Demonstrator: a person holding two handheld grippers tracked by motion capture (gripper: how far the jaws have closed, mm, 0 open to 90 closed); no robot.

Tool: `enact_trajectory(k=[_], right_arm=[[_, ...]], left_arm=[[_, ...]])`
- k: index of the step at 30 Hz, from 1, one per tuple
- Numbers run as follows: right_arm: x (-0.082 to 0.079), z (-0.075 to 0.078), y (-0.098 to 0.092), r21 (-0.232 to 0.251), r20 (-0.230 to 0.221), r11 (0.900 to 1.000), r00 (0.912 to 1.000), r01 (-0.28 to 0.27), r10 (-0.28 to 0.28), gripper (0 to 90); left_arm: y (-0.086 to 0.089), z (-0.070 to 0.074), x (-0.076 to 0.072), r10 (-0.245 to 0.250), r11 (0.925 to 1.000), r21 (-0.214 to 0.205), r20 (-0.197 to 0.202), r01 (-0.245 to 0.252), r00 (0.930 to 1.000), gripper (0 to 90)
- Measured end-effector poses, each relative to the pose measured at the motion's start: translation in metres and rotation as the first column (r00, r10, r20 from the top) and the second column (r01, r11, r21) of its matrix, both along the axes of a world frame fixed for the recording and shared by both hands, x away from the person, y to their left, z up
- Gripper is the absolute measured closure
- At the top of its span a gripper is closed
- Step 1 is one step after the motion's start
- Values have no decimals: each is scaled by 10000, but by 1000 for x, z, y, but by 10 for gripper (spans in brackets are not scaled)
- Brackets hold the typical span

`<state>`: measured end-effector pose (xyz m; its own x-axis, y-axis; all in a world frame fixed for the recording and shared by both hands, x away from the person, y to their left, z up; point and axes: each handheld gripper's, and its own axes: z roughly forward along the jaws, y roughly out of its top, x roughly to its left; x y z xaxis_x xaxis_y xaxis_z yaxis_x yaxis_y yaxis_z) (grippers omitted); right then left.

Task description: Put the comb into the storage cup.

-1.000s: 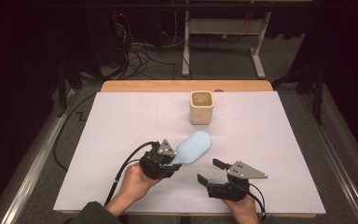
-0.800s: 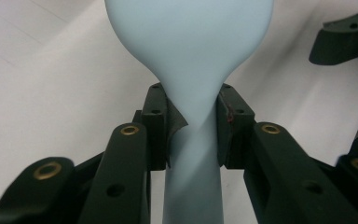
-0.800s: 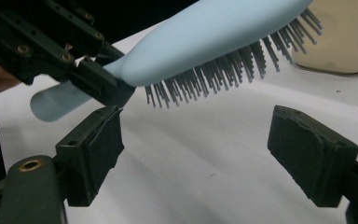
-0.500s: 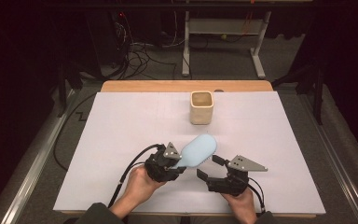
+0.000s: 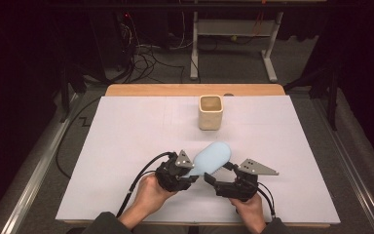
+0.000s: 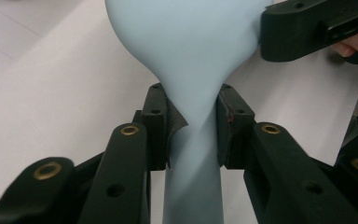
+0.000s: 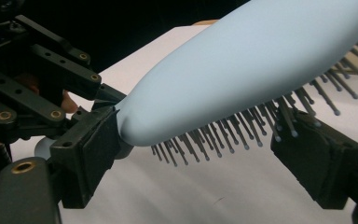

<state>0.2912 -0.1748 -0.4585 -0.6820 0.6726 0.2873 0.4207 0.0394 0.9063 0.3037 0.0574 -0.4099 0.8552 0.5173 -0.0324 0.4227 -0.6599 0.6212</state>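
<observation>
A light blue hairbrush hangs just above the white table, head pointing away and to the right, bristles down. My left gripper is shut on its narrow neck; in the left gripper view both pads press the neck of the brush. My right gripper stands open around the brush head, one pad by the smooth back, the other at the bristle tips. Its jaws have just been opening, with the head between them.
A cream square cup stands upright at the back middle of the white sheet. A wooden table edge runs behind it. Cables and a metal stand lie on the dark floor beyond.
The right gripper has moved left and forward until its jaws straddle the brush head. The left gripper has shifted the brush slightly right and lifted the head.
</observation>
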Motion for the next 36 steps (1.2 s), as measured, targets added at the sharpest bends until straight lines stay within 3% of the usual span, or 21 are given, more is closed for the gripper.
enact_trajectory(k=[20, 24, 27, 36], right_arm=[[11, 0, 9, 630, -453, 9980, 9990, 85, -57, 109], [11, 2, 7, 622, -580, 9980, 9982, -81, 117, 146], [12, 4, 6, 604, -901, 9980, 9956, -202, 256, 166], [13, 8, 6, 976, -1514, 9944, 9869, -408, 553, 254]], left_arm=[[-13, 4, -2, -210, 9998, -31, 252, 211, 9995, 693], [-15, 4, -2, -195, 9998, -94, 270, 197, 9994, 693], [-16, 4, -2, -219, 9997, 80, 323, 216, 9992, 693], [-13, 8, -2, -112, 9999, 52, 436, 110, 9990, 693]])
